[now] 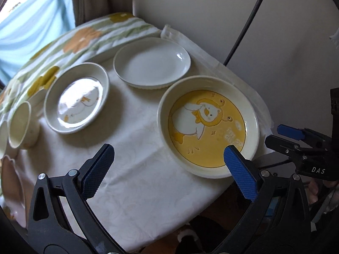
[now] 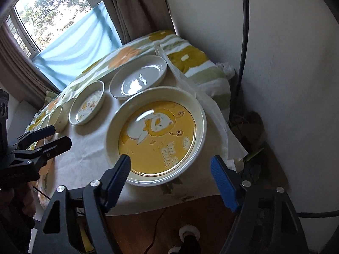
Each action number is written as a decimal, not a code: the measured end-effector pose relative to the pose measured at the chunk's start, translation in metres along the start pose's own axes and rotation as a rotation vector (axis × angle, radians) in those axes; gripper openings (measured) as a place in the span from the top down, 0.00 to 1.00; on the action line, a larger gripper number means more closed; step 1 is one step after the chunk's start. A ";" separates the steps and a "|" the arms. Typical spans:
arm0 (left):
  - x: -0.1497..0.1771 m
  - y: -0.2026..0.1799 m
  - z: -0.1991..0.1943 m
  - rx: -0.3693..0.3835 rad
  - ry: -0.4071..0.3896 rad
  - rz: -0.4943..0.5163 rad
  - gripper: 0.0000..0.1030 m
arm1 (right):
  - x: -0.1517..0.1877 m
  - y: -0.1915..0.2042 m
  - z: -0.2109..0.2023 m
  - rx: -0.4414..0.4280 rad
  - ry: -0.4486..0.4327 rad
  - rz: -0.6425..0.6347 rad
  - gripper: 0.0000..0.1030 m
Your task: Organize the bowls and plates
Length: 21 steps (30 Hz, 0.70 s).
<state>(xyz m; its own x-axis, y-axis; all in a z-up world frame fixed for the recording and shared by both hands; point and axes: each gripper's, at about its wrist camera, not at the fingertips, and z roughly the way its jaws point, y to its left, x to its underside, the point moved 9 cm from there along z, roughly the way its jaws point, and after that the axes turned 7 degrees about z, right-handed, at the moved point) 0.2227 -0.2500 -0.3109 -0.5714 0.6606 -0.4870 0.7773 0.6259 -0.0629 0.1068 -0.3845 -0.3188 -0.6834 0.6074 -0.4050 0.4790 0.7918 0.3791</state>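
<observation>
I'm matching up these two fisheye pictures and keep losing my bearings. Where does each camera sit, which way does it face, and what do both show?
Left wrist: on the left gripper, angled down across the table's white cloth; its open blue-padded fingers show, the right gripper at the right edge.
Right wrist: on the right gripper, angled down at the yellow duck plate; its open fingers straddle the near rim, the left gripper at left.
Shared: the yellow duck plate, white plate, small duck plate.

Daylight from the overexposed window leaves white glare on the duck plate, with dim lower corners, slight motion blur and curved fisheye edges.
</observation>
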 end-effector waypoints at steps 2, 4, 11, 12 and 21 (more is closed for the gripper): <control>0.000 0.001 0.022 0.040 0.043 -0.003 0.07 | -0.003 -0.008 0.016 -0.034 0.035 0.029 0.40; 0.001 0.002 0.042 0.070 0.090 -0.011 0.23 | -0.007 -0.013 0.027 -0.048 0.056 0.043 0.46; 0.001 0.007 0.084 0.124 0.172 -0.051 0.38 | -0.024 -0.025 0.055 -0.073 0.106 0.058 0.67; 0.001 0.007 0.086 0.131 0.179 -0.054 0.42 | -0.026 -0.027 0.058 -0.077 0.112 0.061 0.68; 0.004 0.012 0.097 0.157 0.217 -0.085 0.75 | -0.035 -0.038 0.073 -0.066 0.129 0.072 0.86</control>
<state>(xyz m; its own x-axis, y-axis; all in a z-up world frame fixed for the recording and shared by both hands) 0.2557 -0.2799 -0.3980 -0.6661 0.6926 -0.2769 0.7458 0.6223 -0.2376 0.1521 -0.4311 -0.3800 -0.7160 0.6453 -0.2663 0.4949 0.7382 0.4583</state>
